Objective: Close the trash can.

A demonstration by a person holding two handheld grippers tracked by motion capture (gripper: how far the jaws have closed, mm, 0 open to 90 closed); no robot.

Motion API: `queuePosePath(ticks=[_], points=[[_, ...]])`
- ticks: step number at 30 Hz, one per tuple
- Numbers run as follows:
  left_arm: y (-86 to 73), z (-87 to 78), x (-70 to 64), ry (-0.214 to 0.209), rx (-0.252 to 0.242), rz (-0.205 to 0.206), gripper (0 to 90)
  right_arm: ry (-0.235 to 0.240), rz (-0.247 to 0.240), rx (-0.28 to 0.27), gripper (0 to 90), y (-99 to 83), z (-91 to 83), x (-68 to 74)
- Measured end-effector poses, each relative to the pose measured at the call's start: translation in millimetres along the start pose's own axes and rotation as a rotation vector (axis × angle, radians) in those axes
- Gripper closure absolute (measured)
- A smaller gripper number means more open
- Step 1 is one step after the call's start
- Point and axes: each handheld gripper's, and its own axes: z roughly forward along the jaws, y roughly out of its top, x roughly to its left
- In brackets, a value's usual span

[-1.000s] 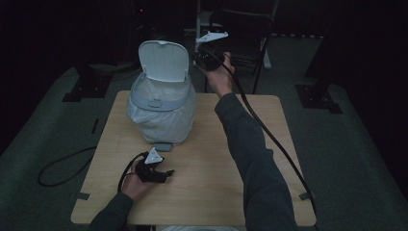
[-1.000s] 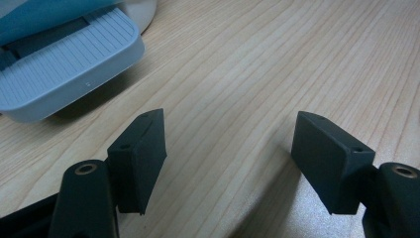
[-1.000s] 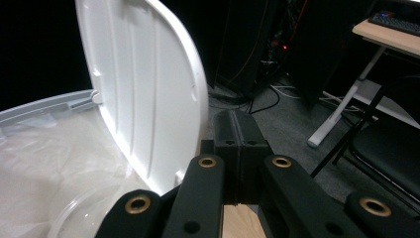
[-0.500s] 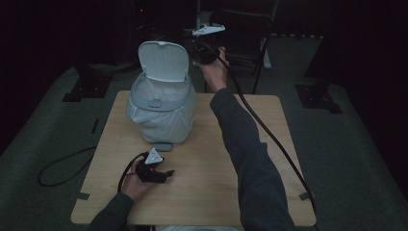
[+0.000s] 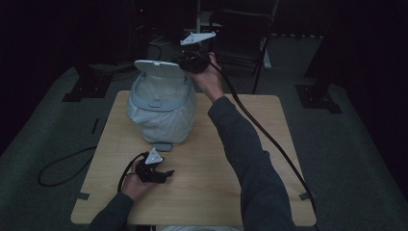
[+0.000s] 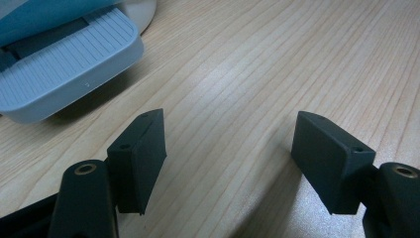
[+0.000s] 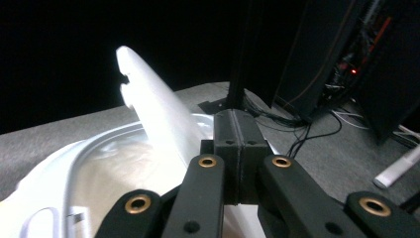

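Dark surroundings and a grey floor ring a light wooden table (image 5: 269, 159), with a black chair (image 5: 240, 33) standing beyond its far edge. On the far left part of the table sits a white pedal bin (image 5: 161, 108) lined with a pale bag, its grey pedal (image 5: 162, 146) pointing toward the person. The bin's lid (image 5: 159, 68) is raised, hinged up at the back.

The right gripper (image 5: 192, 61) is held high at the bin's far right side, against the lid's edge. In the right gripper view its fingers (image 7: 241, 148) are pressed together, empty, with the tilted lid (image 7: 153, 114) rising just to their left and the bin's rim (image 7: 74, 168) below; whether the fingers actually touch the lid cannot be told.

The left gripper (image 5: 153, 171) rests low over the near left part of the table, just in front of the pedal. Its fingers (image 6: 138, 158) stand wide apart with bare wood between them, and the ribbed pedal (image 6: 64, 69) lies ahead to their left.
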Motion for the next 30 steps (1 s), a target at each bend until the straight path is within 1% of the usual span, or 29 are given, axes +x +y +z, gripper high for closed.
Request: queuePosePath(ticks=[2,5,10,12,15,16,21,29,30], points=[[0.0,0.0,-0.1,0.001,0.0,0.0,30.1,0.011,-0.02,0.001,89.9,0.4,-0.3,8.4],[0.1,0.2,0.0,0.001,-0.001,0.0,30.0,0.019,-0.042,0.002,89.8,0.3,-0.2,16.7],[0.1,0.2,-0.1,0.001,-0.001,-0.001,30.0,0.031,-0.052,0.001,89.8,-0.7,0.9,25.0],[0.1,0.2,0.0,0.0,0.0,-0.001,30.0,0.04,-0.06,0.001,89.8,-1.5,2.0,31.1],[0.1,0.3,-0.1,-0.002,0.0,-0.002,30.0,0.047,-0.062,-0.003,89.9,-2.3,2.4,34.0],[0.2,0.3,0.0,-0.002,0.0,-0.001,30.0,0.055,-0.061,-0.005,89.8,-4.1,2.7,37.0],[0.2,0.3,0.0,-0.002,-0.001,-0.002,30.0,0.063,-0.059,0.003,89.8,-7.6,2.3,39.0],[0.2,0.4,-0.1,-0.002,-0.001,-0.002,29.9,0.085,-0.079,0.0,89.9,-10.6,1.9,49.7],[0.3,0.4,-0.1,-0.002,-0.001,-0.002,29.9,0.088,-0.084,0.005,89.8,-13.7,2.7,53.0]])
